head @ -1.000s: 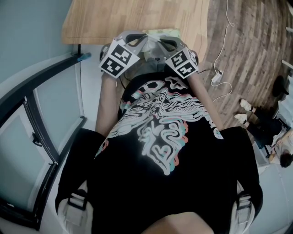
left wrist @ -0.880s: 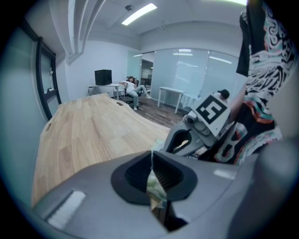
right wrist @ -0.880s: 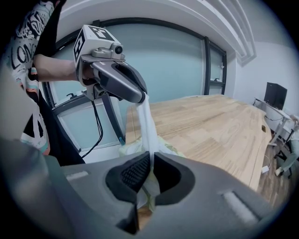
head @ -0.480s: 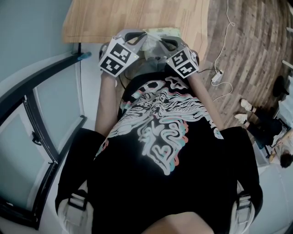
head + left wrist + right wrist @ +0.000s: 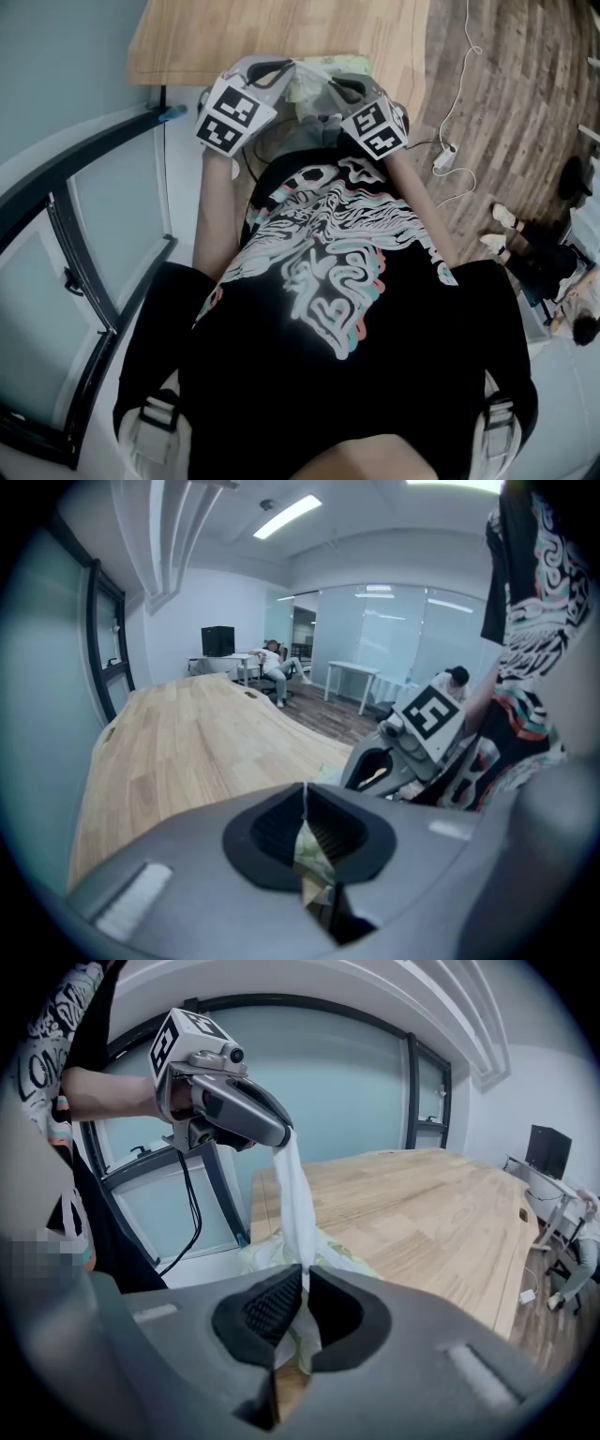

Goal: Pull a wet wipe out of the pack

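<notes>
step: mid-pull | L tongs [image 5: 306,841] pinch white wet wipe [image 5: 295,1204], stretched up from pale-green soft pack [image 5: 330,1255] at edge of light wooden table [image 5: 412,1204] | R tongs [image 5: 302,1321] clamp pack | next: prob pull L higher, keep pack pinned

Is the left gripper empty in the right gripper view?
No, the left gripper holds a white wipe that stretches down to the pack.

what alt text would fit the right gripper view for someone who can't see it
A white wet wipe stretches from the shut left gripper at upper left down to the pale green pack, which the right gripper pinches shut in the foreground. A wooden table lies behind them.
</notes>
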### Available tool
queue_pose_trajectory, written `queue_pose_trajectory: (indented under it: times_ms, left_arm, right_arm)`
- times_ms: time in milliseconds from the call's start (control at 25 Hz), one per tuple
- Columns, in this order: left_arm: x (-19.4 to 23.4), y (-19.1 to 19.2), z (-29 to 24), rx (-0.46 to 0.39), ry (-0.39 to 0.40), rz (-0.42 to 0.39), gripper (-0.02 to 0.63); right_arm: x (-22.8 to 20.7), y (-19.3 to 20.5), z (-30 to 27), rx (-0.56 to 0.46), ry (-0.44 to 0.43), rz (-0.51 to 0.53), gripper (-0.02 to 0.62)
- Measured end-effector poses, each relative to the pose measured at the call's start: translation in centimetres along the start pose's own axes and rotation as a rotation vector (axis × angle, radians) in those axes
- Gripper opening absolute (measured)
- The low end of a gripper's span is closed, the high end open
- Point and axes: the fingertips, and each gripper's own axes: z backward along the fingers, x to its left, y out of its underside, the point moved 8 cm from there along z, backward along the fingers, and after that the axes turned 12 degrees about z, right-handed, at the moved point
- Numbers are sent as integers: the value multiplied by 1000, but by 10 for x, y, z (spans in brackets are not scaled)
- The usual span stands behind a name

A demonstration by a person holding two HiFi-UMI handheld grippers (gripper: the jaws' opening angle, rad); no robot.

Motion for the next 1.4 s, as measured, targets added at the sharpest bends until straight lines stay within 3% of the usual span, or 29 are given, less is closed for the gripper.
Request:
queue_pose_trajectory:
  times_ms: [400,640,840,1200,1400]
  left_arm:
    - [12,1,4,-91,-40,74,-3]
    - [16,2,2,-154,-17,167,-3]
    - [20,5,1,-158,-37,180,-3]
    - [35,16,1,-231,-88,295,-3]
    - [45,20,2,-256,-124,308,-3]
  right_arm:
    - [-10,-3,9,-34,47,-9,0]
    - [-14,-11,19,-124,88,20,0]
    - [-15,-15,22,-158,99,27,0]
    - [-16,-15,21,-166,87,16,0]
    - [-20,-16,20,-172,110,8,0]
